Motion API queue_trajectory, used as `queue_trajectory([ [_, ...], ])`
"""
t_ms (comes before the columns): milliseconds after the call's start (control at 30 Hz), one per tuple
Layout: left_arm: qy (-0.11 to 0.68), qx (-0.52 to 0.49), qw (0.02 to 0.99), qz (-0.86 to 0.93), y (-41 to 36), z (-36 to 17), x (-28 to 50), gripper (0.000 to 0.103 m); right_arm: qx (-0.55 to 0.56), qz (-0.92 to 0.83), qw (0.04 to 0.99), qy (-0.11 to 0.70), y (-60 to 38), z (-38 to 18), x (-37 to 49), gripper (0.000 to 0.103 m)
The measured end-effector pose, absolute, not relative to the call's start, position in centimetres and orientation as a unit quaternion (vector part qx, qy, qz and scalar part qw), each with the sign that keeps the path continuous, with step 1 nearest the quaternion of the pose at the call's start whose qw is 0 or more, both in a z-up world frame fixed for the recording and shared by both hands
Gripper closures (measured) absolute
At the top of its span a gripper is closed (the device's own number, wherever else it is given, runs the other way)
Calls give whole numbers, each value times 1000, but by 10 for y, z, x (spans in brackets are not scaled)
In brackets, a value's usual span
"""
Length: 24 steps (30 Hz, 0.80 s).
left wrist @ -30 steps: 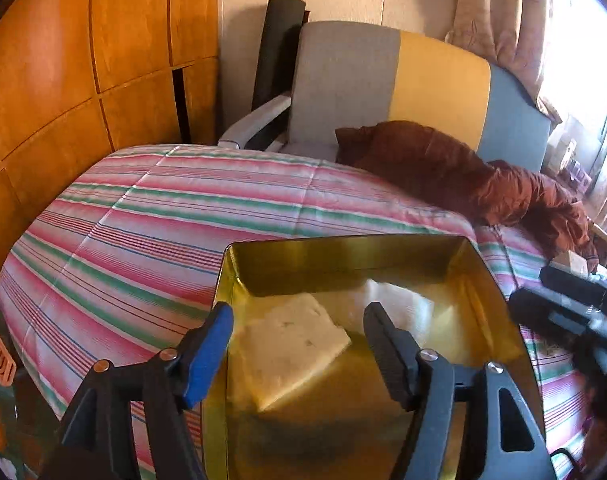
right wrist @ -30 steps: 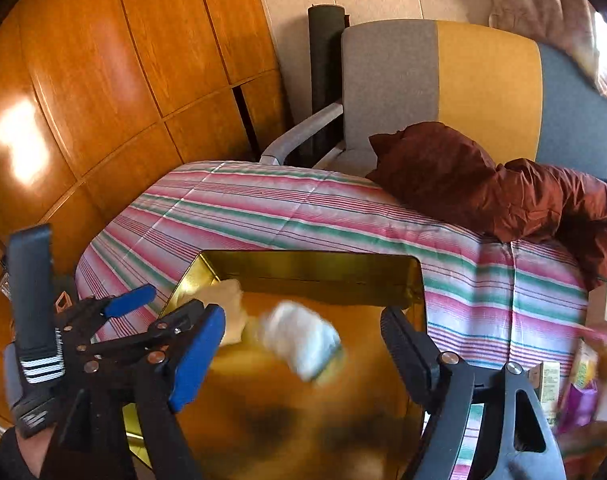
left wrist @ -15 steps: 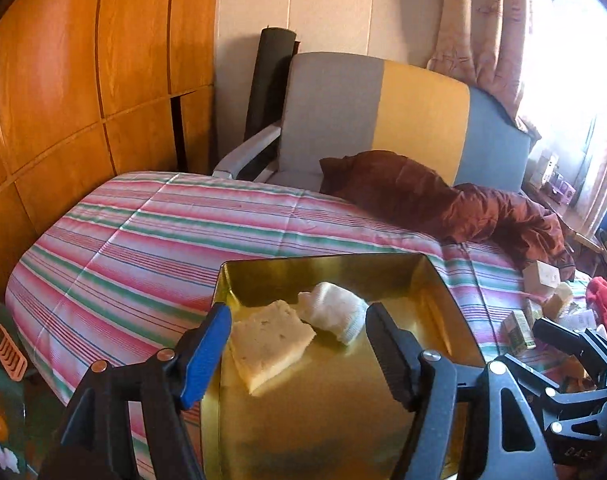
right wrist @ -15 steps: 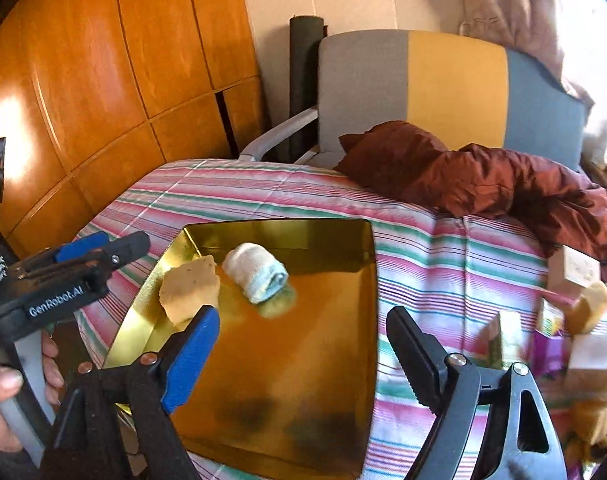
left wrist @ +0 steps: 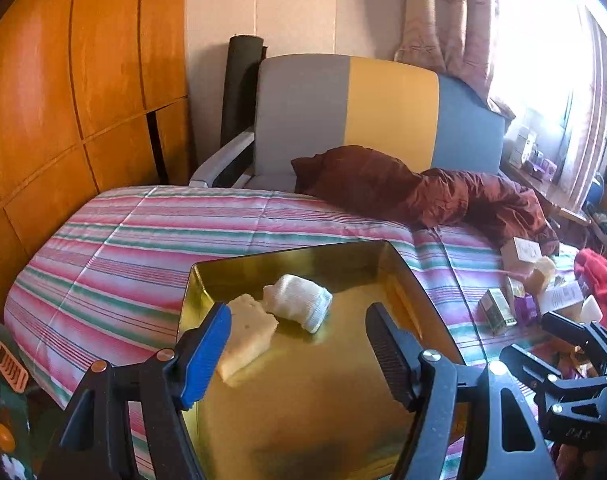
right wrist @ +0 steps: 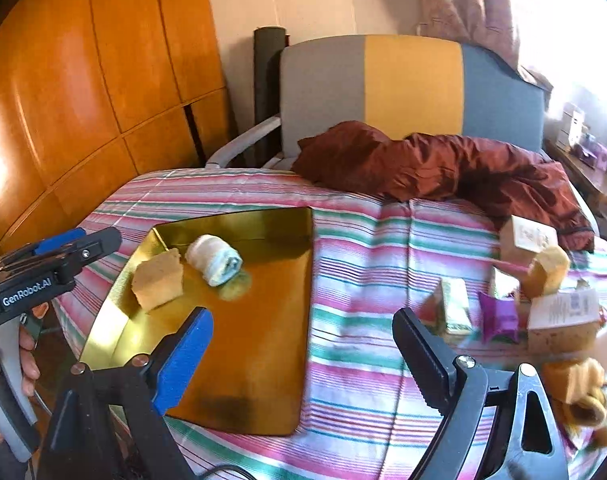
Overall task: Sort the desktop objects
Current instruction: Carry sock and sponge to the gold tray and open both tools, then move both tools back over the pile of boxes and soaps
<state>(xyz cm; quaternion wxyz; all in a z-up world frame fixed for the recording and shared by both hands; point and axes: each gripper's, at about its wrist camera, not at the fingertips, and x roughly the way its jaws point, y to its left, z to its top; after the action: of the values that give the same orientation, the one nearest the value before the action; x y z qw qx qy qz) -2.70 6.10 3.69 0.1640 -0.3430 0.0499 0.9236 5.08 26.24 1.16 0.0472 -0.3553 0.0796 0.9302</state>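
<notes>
A gold metal tray (left wrist: 335, 408) (right wrist: 263, 320) lies on the striped cloth. In it lie a yellow sponge (left wrist: 247, 332) (right wrist: 158, 279) and a rolled white-and-blue towel (left wrist: 299, 306) (right wrist: 214, 259), side by side at the tray's far left. My left gripper (left wrist: 299, 344) is open and empty, just above the tray's near part. My right gripper (right wrist: 303, 352) is open and empty, over the tray's right edge. To the right lies a pile of small boxes (right wrist: 455, 306), a purple packet (right wrist: 499, 318) and another sponge (right wrist: 549, 268).
A striped cloth (left wrist: 143, 240) covers the table. A brown-red cloth heap (right wrist: 443, 168) lies at the back by a grey, yellow and blue chair (right wrist: 403, 88). Wooden panels (left wrist: 63, 100) stand on the left. A red cloth (left wrist: 599, 280) lies at the far right.
The towel roll has dropped into the tray beside the sponge. My right gripper has pulled back and swung right, bringing the pile of boxes into view. My left gripper has drawn back slightly.
</notes>
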Motion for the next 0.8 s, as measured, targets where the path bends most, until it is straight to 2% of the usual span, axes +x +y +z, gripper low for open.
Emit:
queue_trajectory([
  [467, 91, -335, 197, 917, 97, 41, -9, 32, -349, 924, 121, 99, 319, 8, 90, 10],
  [800, 87, -353, 278, 889, 134, 33, 6, 32, -348, 906, 204, 128, 385, 5, 136, 9],
])
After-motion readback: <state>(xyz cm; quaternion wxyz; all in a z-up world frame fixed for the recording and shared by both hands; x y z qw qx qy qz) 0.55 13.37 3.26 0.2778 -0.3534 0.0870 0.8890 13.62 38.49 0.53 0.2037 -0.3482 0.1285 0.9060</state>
